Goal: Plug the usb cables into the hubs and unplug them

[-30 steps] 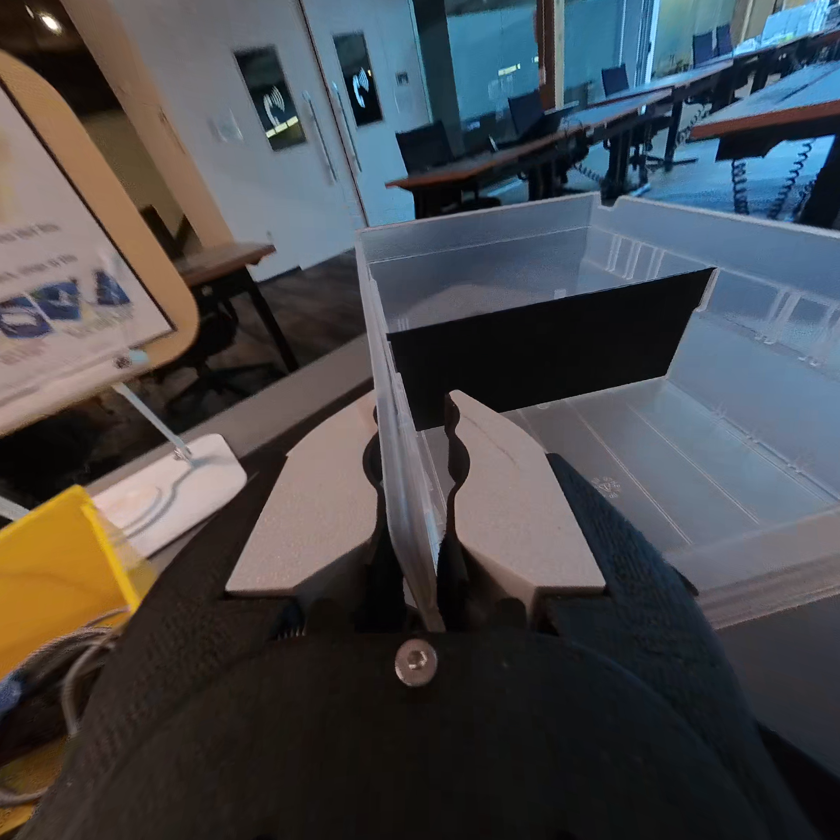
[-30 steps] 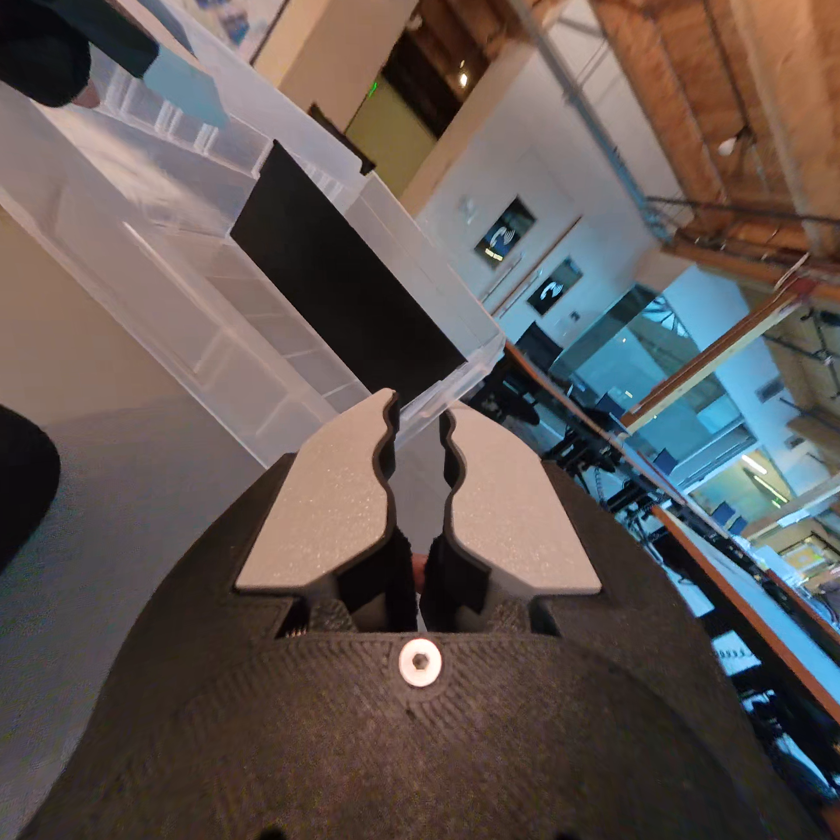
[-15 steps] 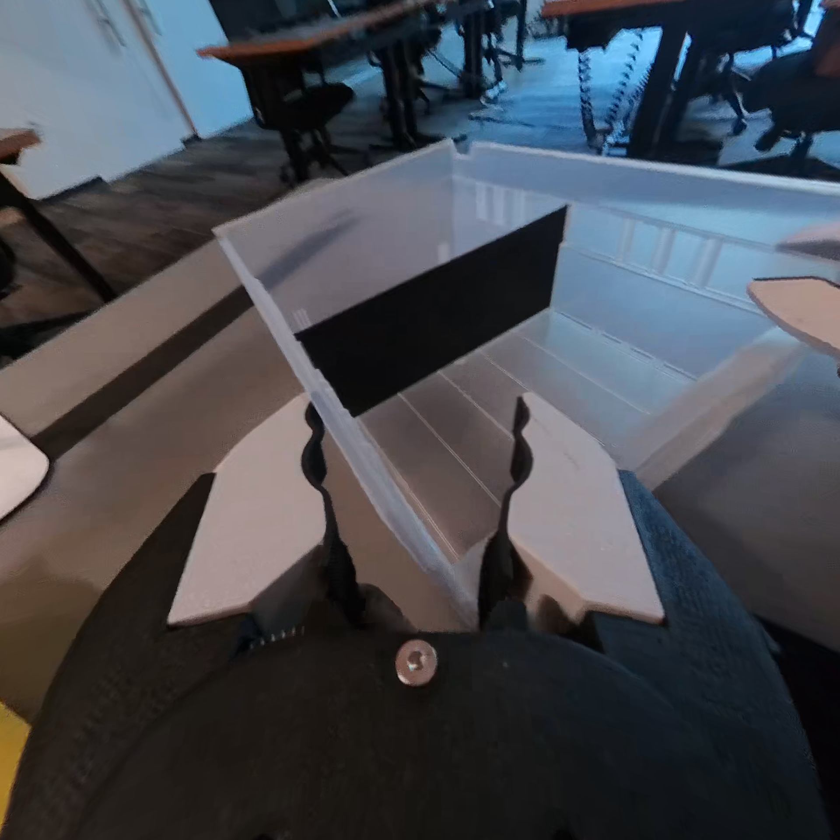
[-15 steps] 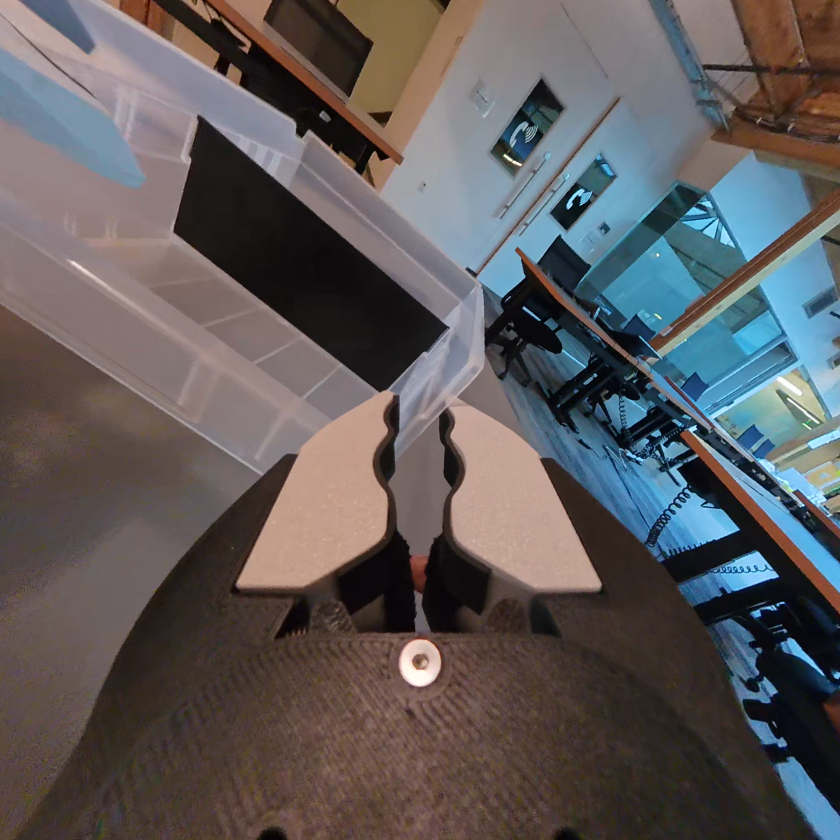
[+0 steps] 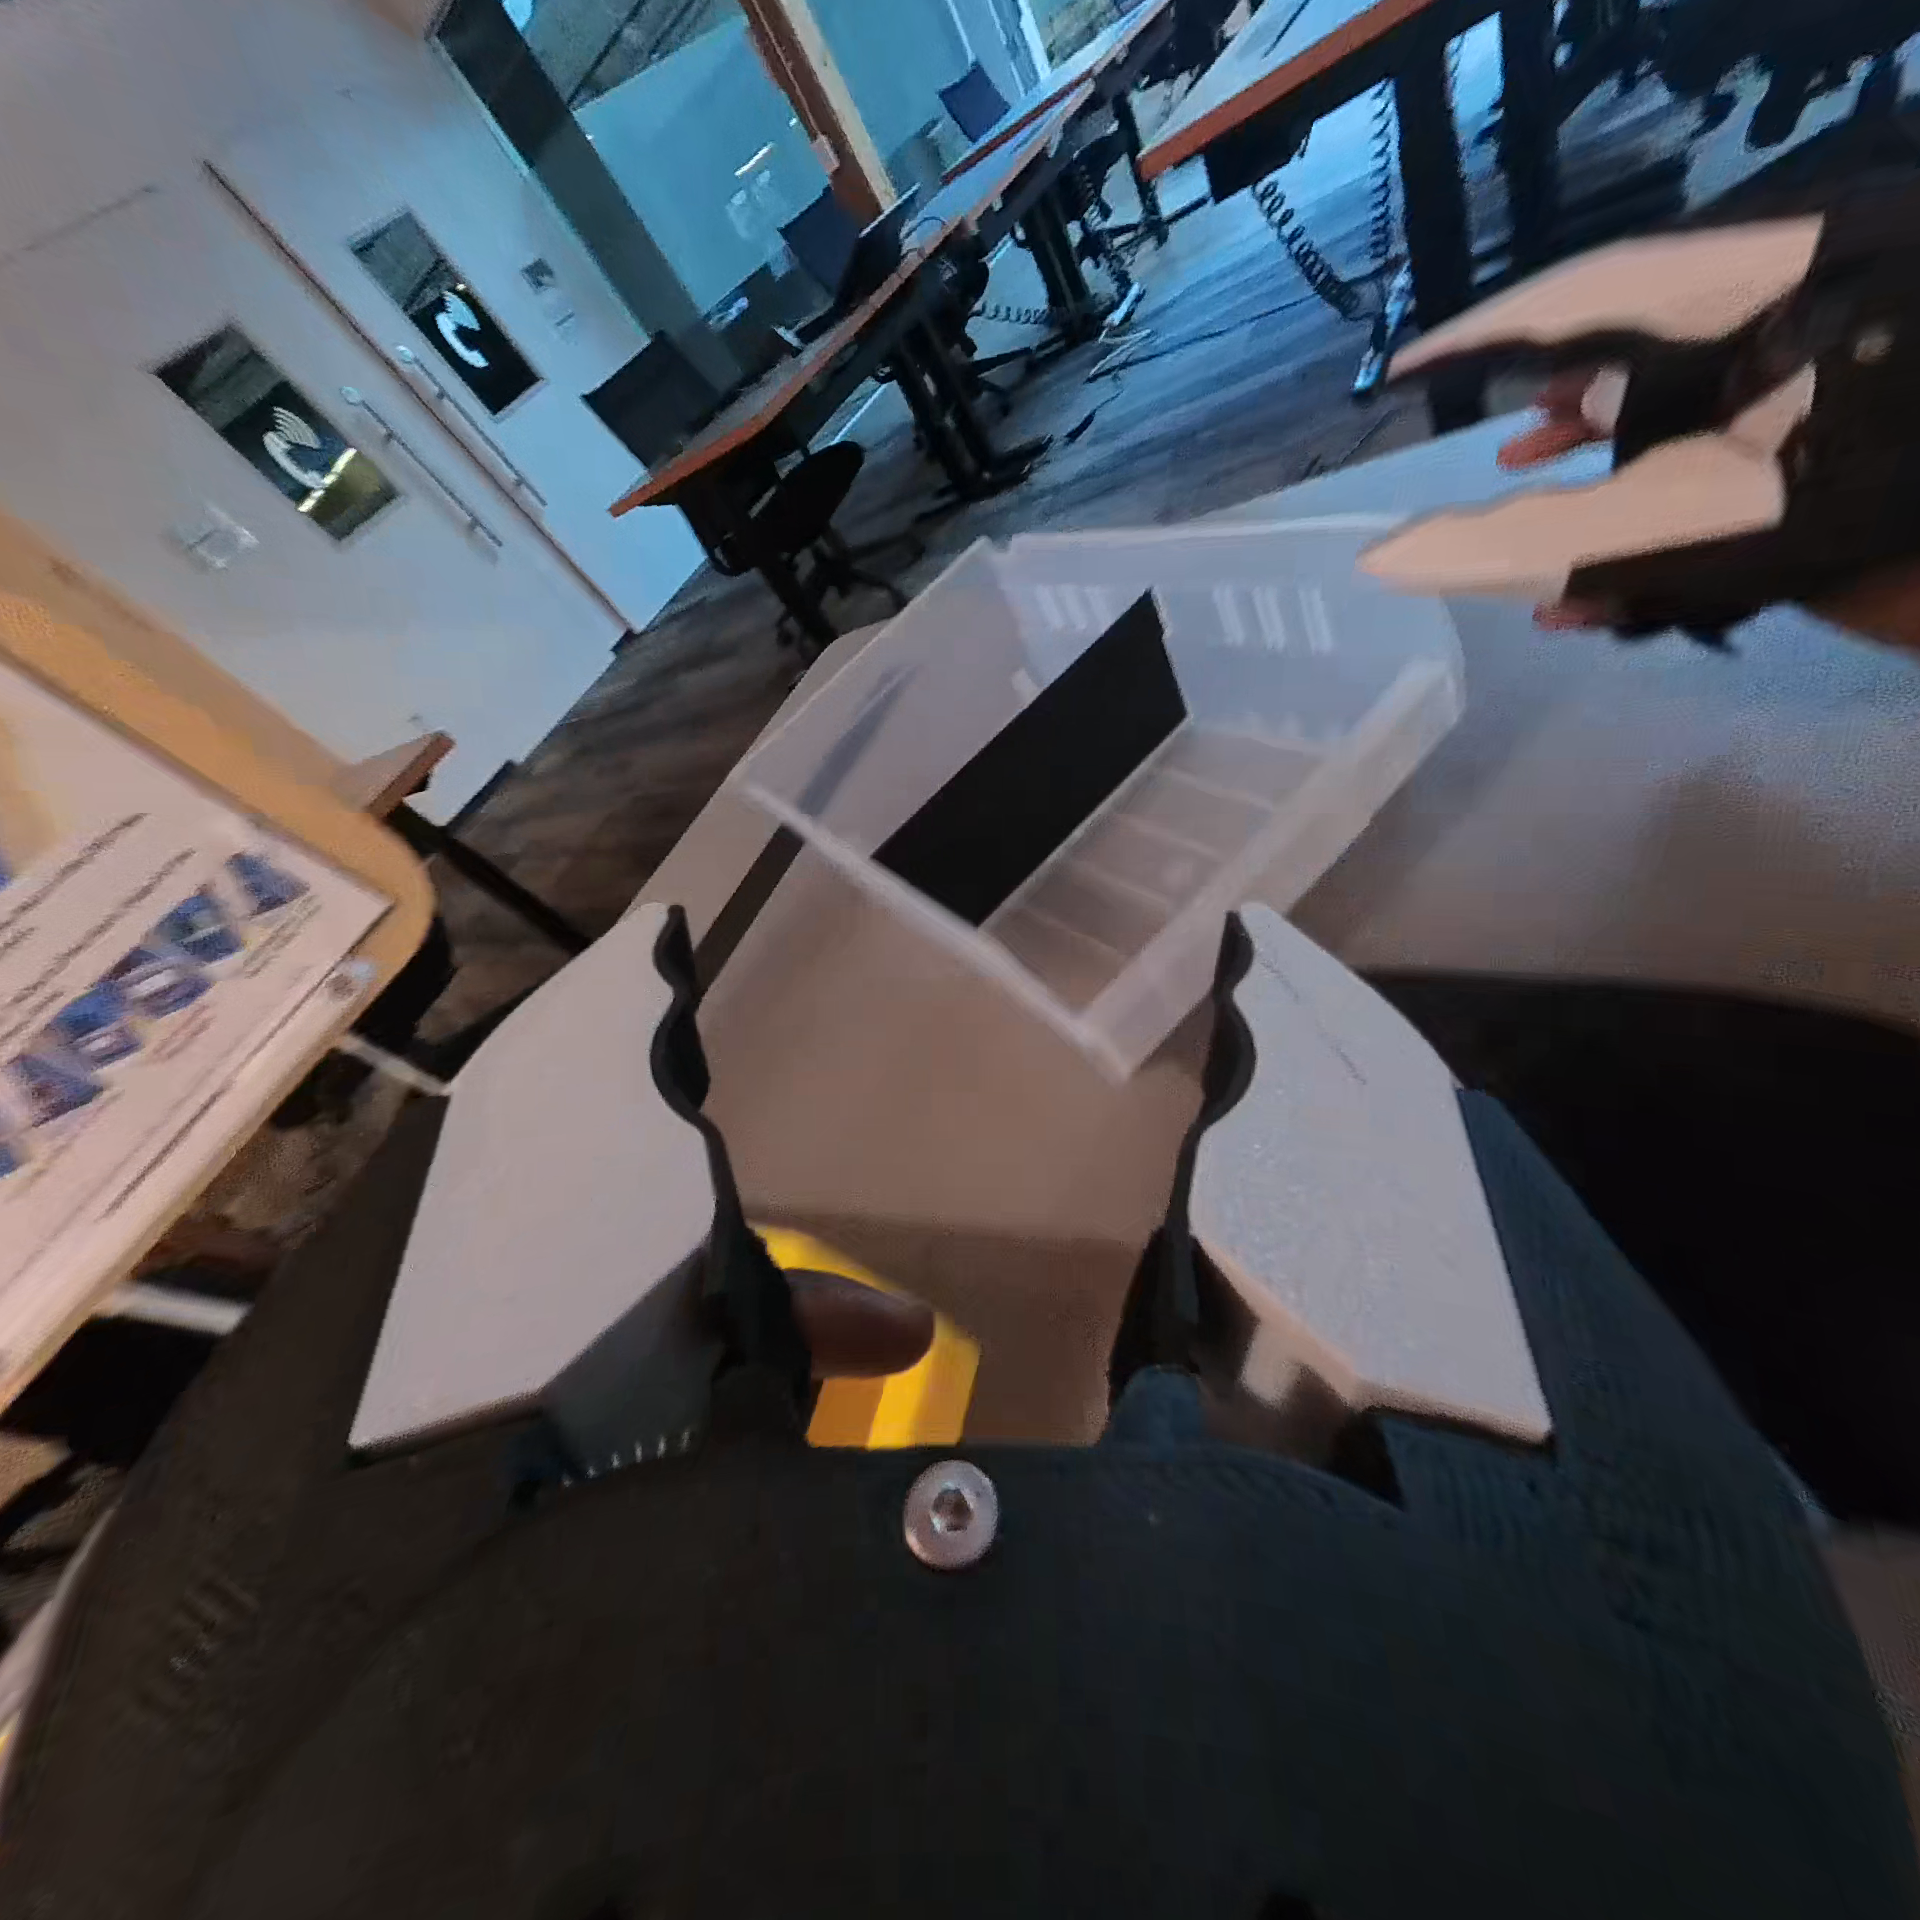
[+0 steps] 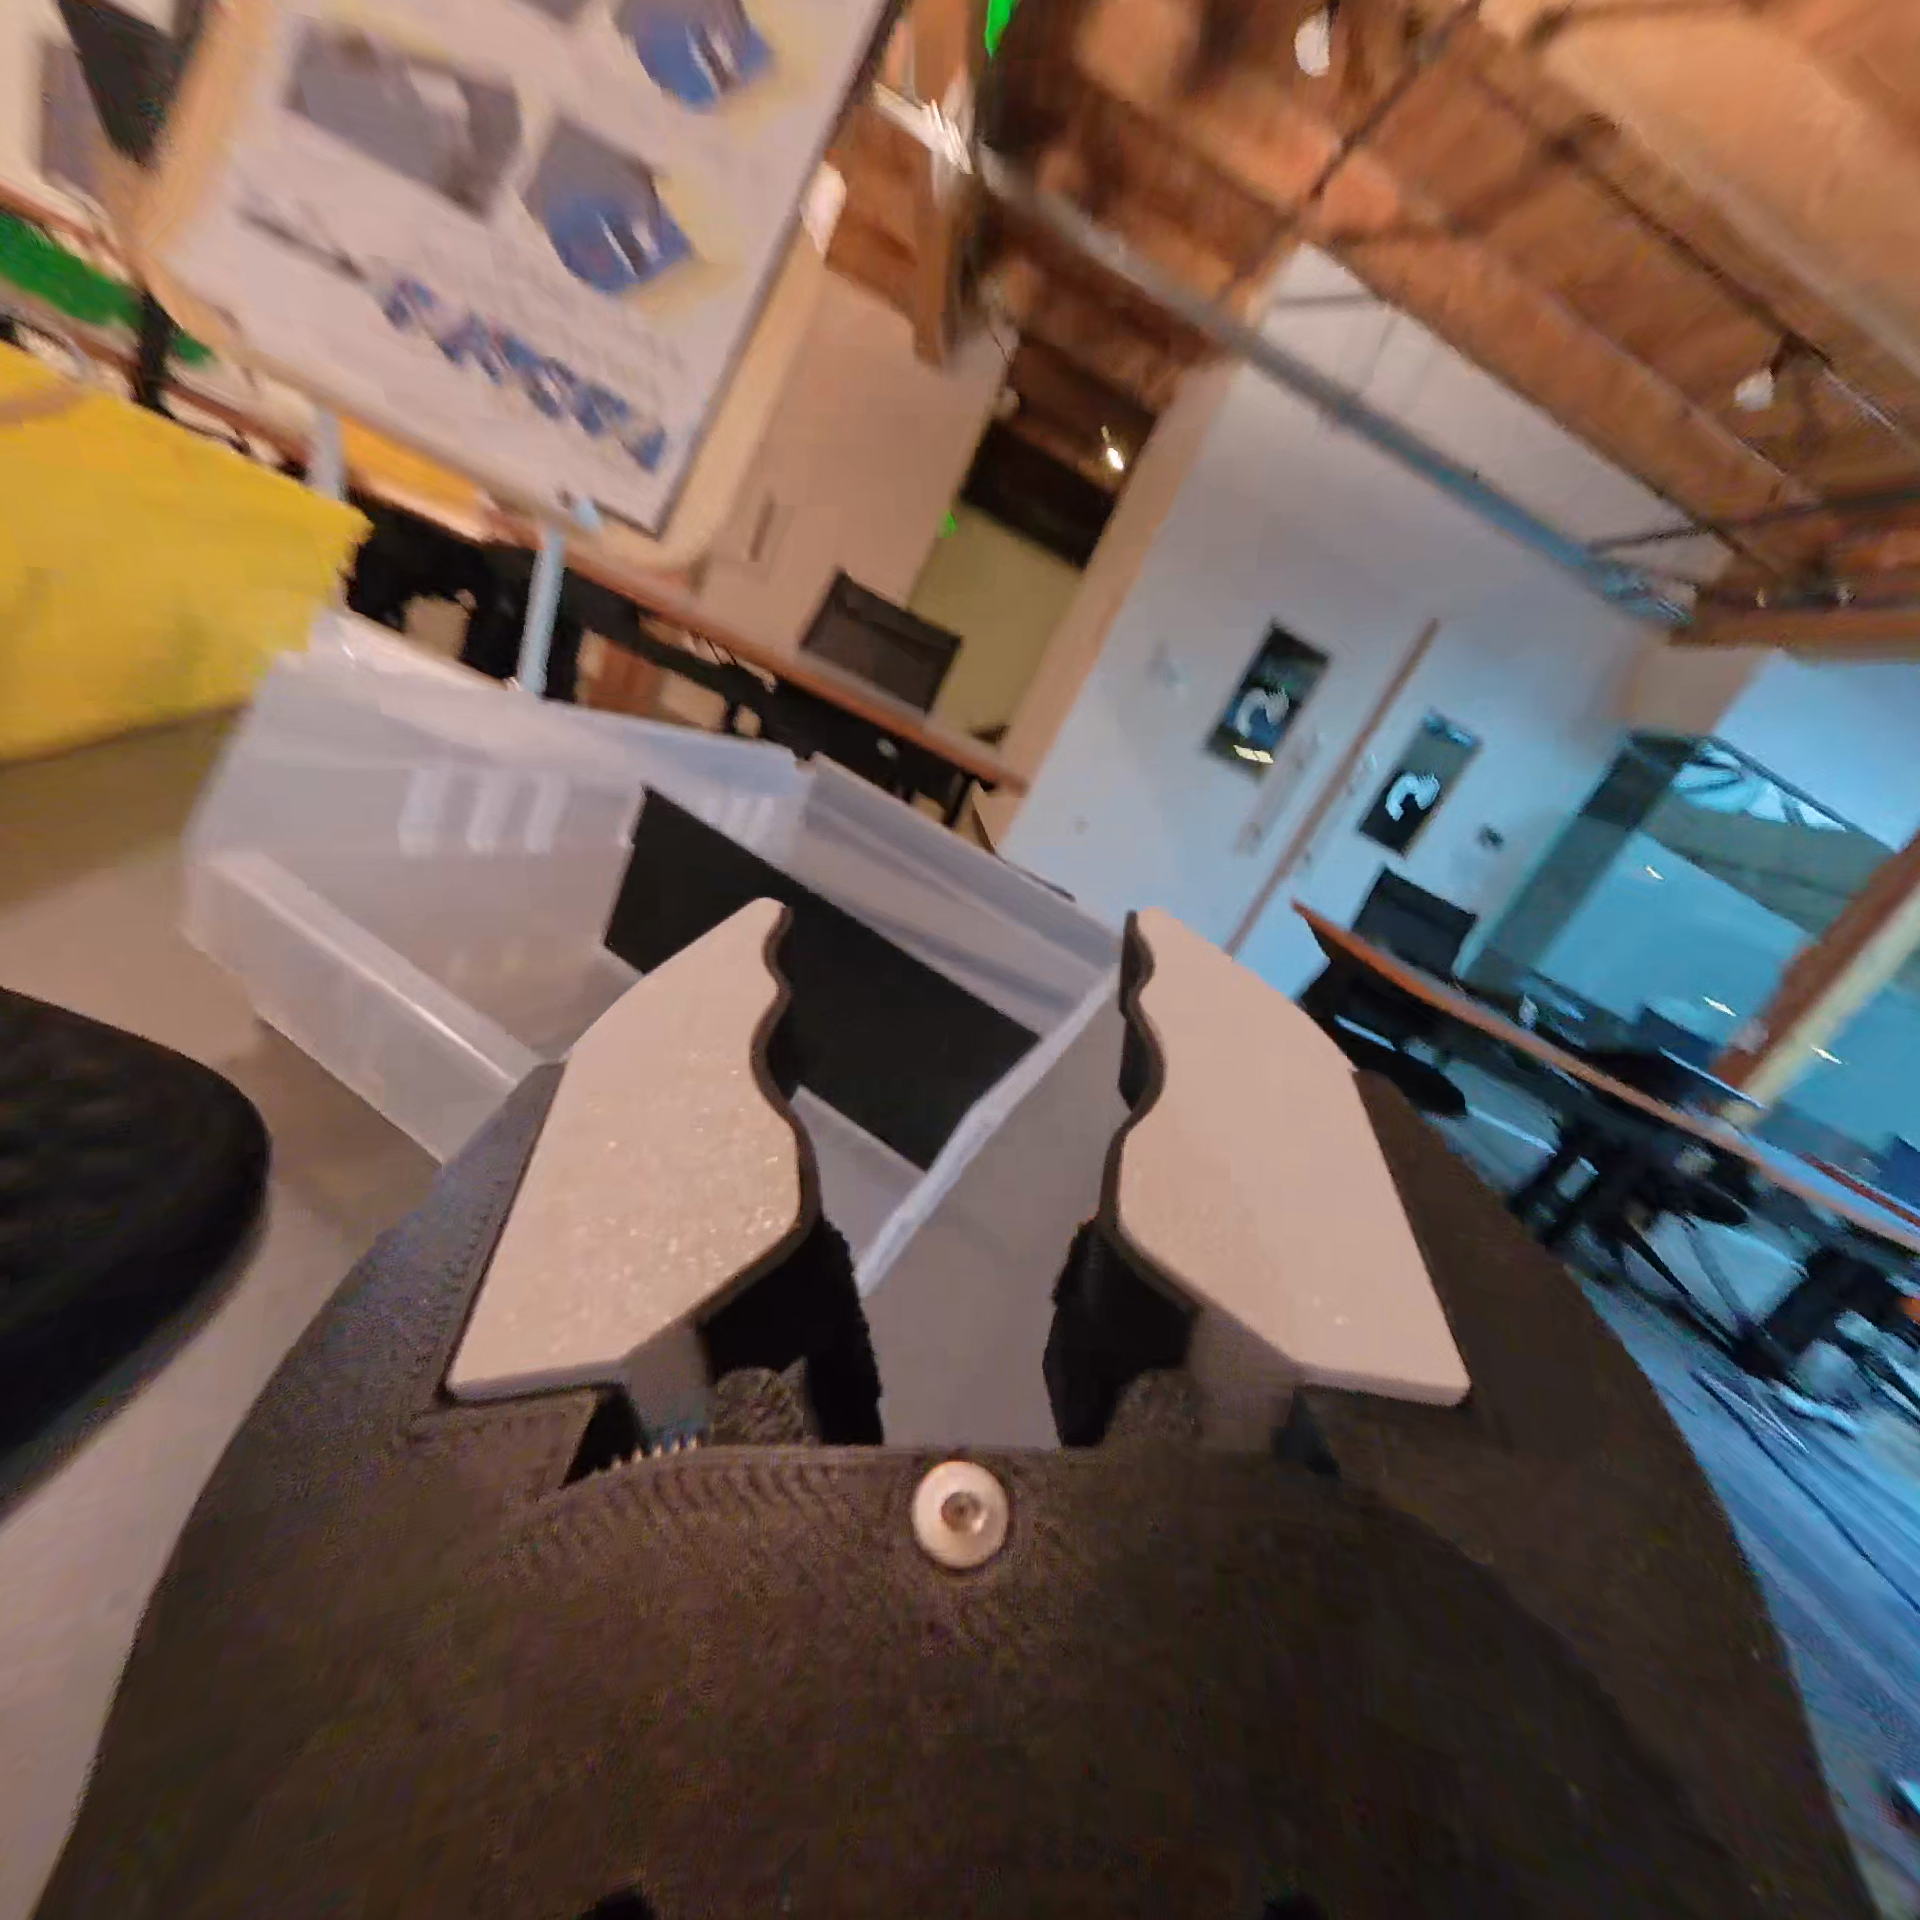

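No usb cable or hub shows in either view. A clear plastic bin (image 5: 1226, 831) with a black divider (image 5: 1029, 769) stands on the grey table. My left gripper (image 5: 951, 930) is open and empty, drawn back from the bin's near corner. My right gripper (image 6: 956, 925) is open, and the bin's side wall (image 6: 987, 1132) runs between its fingers without being clamped. The black divider (image 6: 862, 997) lies just beyond its tips. The right gripper also shows in the left wrist view (image 5: 1382, 462), at the bin's far right corner.
A yellow bin (image 6: 135, 582) stands left of the clear bin and shows under my left gripper (image 5: 904, 1392). A printed sign board (image 5: 156, 987) on a stand is at the left. A dark mat-like area (image 5: 1683, 1195) lies to the right. Desks and chairs stand beyond the table edge.
My left gripper let go of the bin's wall, opened wide and pulled back. My right gripper opened from nearly shut and swung round. The bin now rests on the table.
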Available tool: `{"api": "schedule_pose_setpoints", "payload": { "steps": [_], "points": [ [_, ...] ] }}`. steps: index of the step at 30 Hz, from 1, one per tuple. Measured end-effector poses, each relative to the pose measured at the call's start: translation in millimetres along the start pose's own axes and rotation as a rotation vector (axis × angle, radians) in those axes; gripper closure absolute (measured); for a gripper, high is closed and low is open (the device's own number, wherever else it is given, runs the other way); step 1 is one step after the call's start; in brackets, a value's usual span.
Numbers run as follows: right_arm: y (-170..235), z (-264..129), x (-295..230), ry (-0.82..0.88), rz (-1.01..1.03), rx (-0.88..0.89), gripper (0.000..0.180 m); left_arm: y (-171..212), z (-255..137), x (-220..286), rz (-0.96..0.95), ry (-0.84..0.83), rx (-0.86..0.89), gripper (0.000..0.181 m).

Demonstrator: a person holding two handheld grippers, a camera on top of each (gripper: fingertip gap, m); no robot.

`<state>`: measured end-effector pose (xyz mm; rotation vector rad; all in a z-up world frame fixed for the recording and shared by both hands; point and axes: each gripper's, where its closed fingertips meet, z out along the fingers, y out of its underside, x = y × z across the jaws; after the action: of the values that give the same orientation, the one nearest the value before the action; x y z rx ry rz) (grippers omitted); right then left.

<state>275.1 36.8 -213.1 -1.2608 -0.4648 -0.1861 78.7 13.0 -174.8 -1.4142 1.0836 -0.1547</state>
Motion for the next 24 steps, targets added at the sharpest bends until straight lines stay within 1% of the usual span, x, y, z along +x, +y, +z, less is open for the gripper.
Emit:
{"api": "schedule_pose_setpoints", "payload": {
  "steps": [2, 5, 7, 8, 10, 13, 15, 18, 21, 23, 24],
  "points": [
    [-14.3, -1.9, -5.4, -0.057, 0.037, 0.071, 0.105, 22.3, -35.5, -12.4, 0.021, -0.038, -0.050, 0.091],
    [-34.8, -3.8, -19.5, -0.157, 0.058, 0.148, 0.087, 77.3, -81.7, -36.3, 0.021, -0.110, -0.203, 0.091],
    [-45.0, -3.4, -31.9, -0.218, 0.036, 0.161, 0.081, 114.6, -107.0, -45.4, 0.031, -0.121, -0.302, 0.089],
    [-48.1, -2.4, -39.0, -0.247, 0.009, 0.154, 0.081, 128.9, -116.6, -48.6, 0.033, -0.125, -0.330, 0.091],
    [-49.6, 0.2, -59.7, -0.327, -0.080, 0.110, 0.085, 150.2, -127.8, -52.8, 0.053, -0.129, -0.356, 0.097],
    [-34.9, 5.4, -92.9, -0.447, -0.265, -0.026, 0.093, 174.1, -127.9, -53.0, 0.075, -0.105, -0.412, 0.105],
    [-20.1, 10.0, -105.4, -0.473, -0.397, -0.120, 0.100, 186.7, -122.1, -53.5, 0.132, -0.096, -0.467, 0.109],
    [1.6, 15.9, -121.6, -0.525, -0.478, -0.227, 0.103, 193.5, -107.2, -45.9, 0.172, -0.037, -0.496, 0.114],
    [28.0, 17.3, -123.8, -0.530, -0.609, -0.358, 0.109, 209.5, -93.4, -44.8, 0.215, -0.010, -0.584, 0.120],
    [42.9, 18.7, -118.3, -0.502, -0.719, -0.438, 0.115, 225.6, -93.1, -54.5, 0.310, -0.050, -0.702, 0.131],
    [49.9, 19.4, -114.9, -0.486, -0.764, -0.476, 0.119, 232.8, -94.5, -55.4, 0.345, -0.043, -0.749, 0.136]
  ]
}}
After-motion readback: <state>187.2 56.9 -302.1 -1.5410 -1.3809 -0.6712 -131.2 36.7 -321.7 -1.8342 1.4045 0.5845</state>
